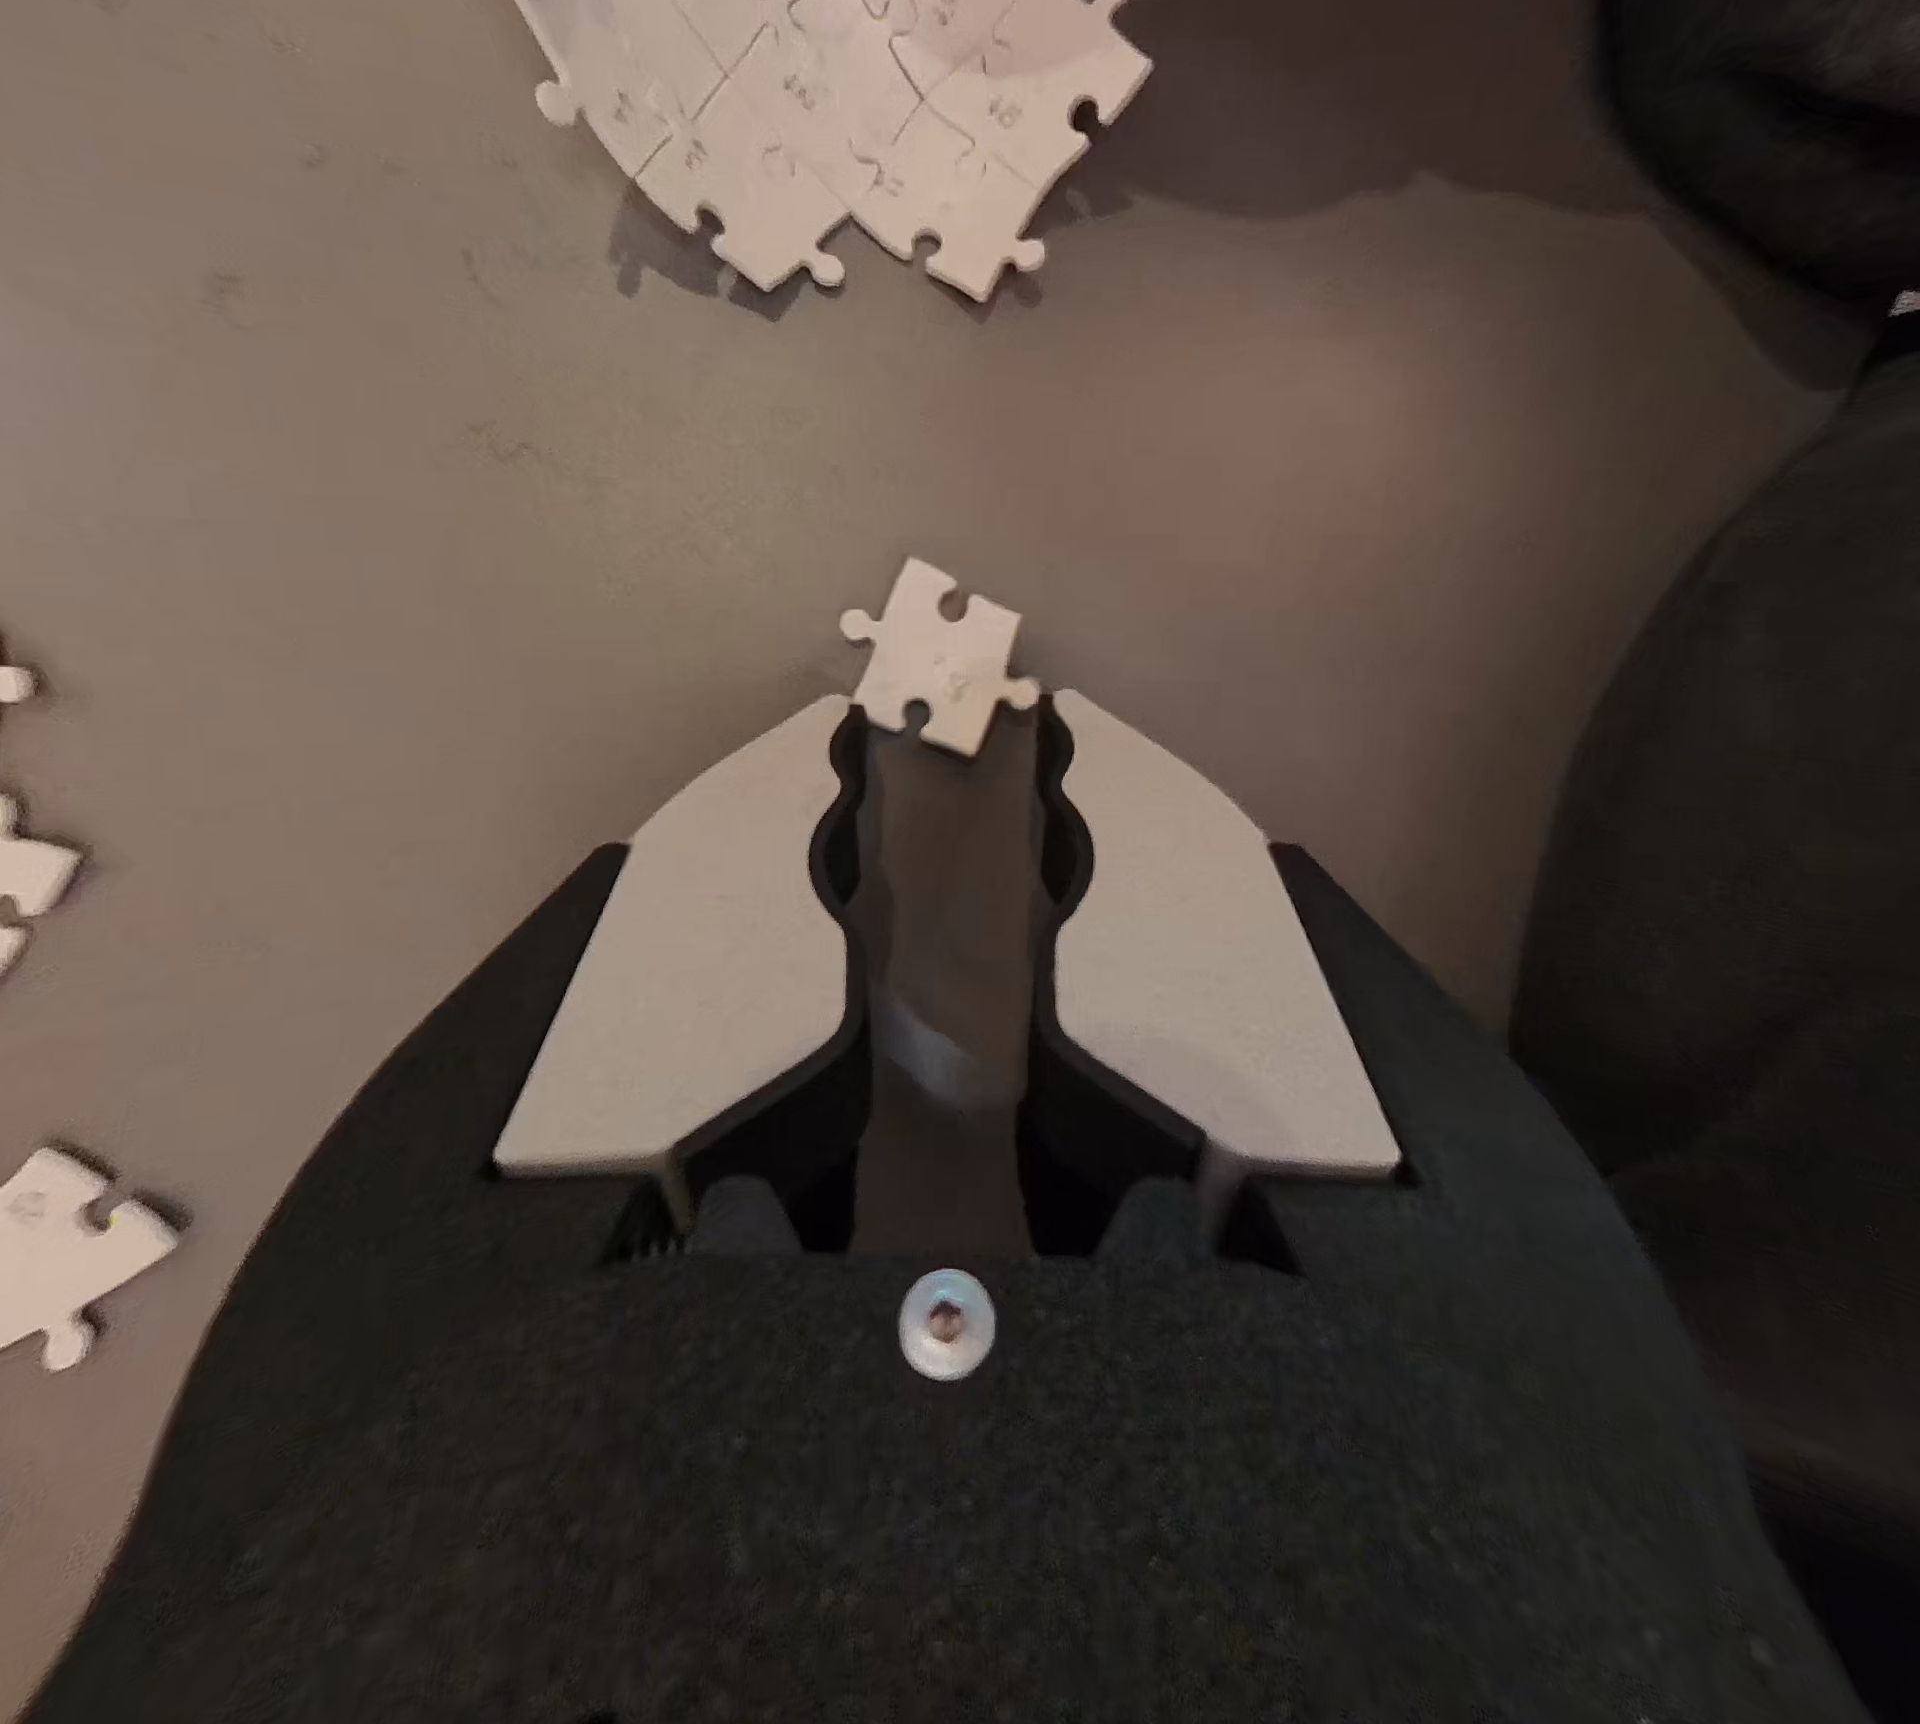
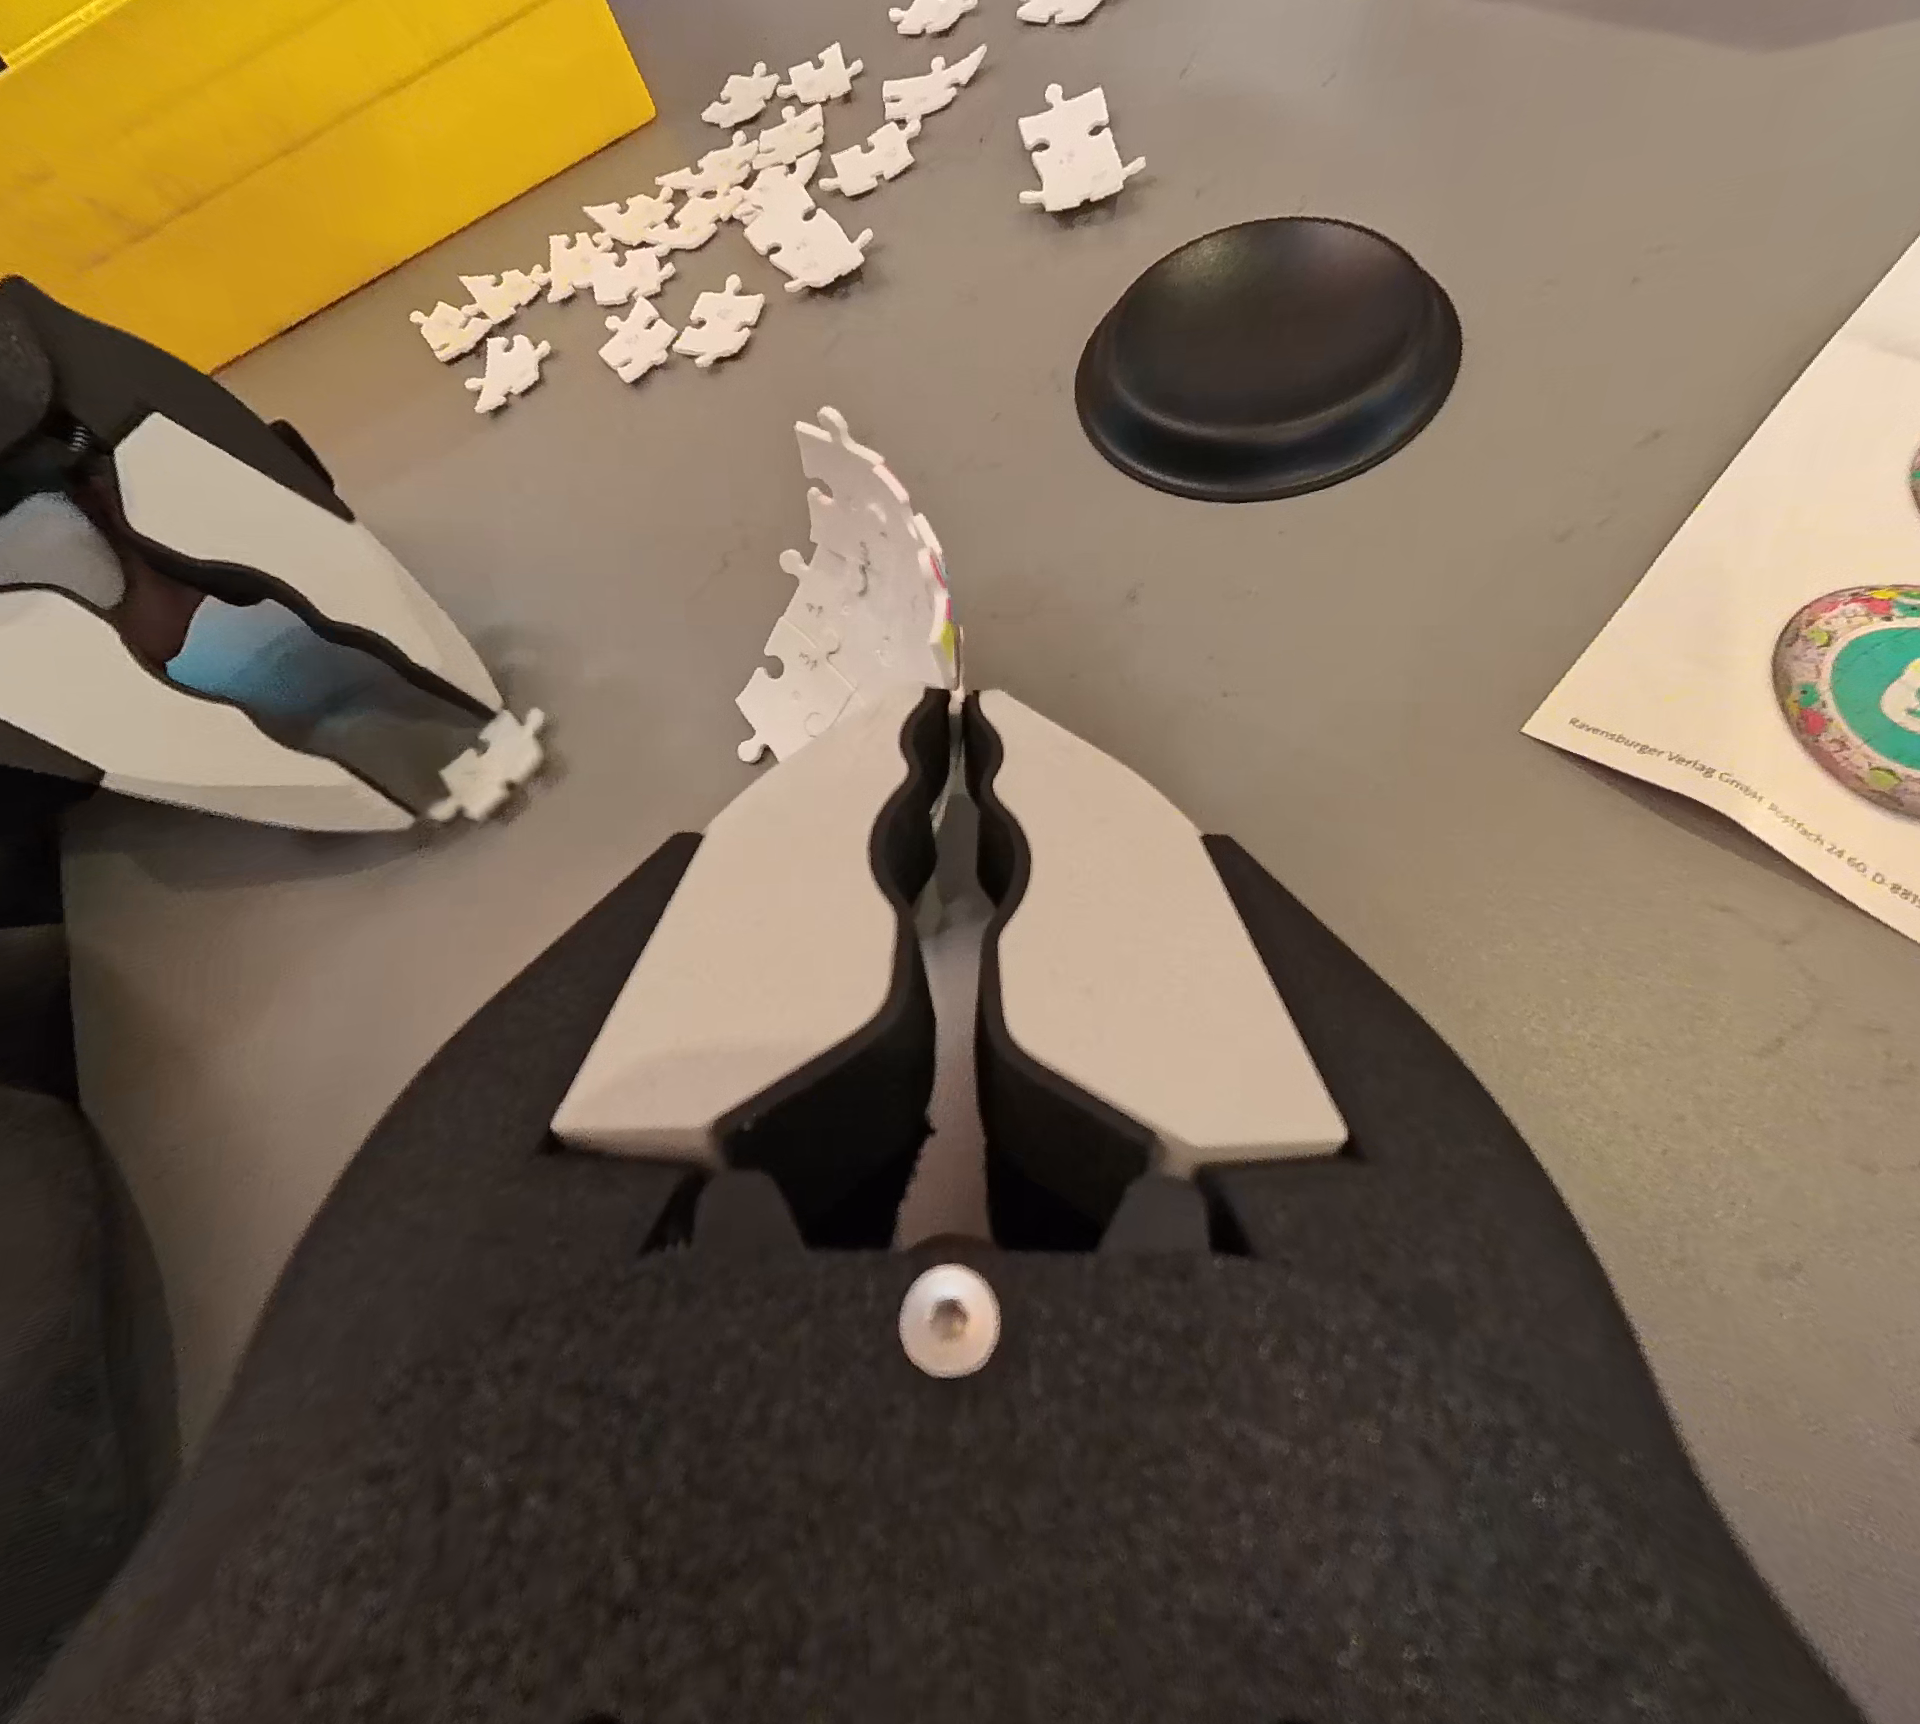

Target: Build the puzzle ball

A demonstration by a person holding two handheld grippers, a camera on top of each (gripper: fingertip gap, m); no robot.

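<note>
A: Holding what? B: The right gripper (image 2: 958, 700) jaws clamp the curved shell section (image 2: 868, 578), upright on the tabletop (image 2: 1299, 739); the left gripper (image 1: 948, 706) jaws pinch one loose piece (image 1: 940, 654). Next: align tab, press in.

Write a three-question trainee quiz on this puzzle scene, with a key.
1. True or false: the right hand-held gripper is shut on the curved panel.
2. What does the left hand-held gripper hold?
A. a single piece
B. the black stand
C. the leaflet
3. What colour is the bin beside the loose pieces?

Key: 1 true; 2 A; 3 yellow.
</note>
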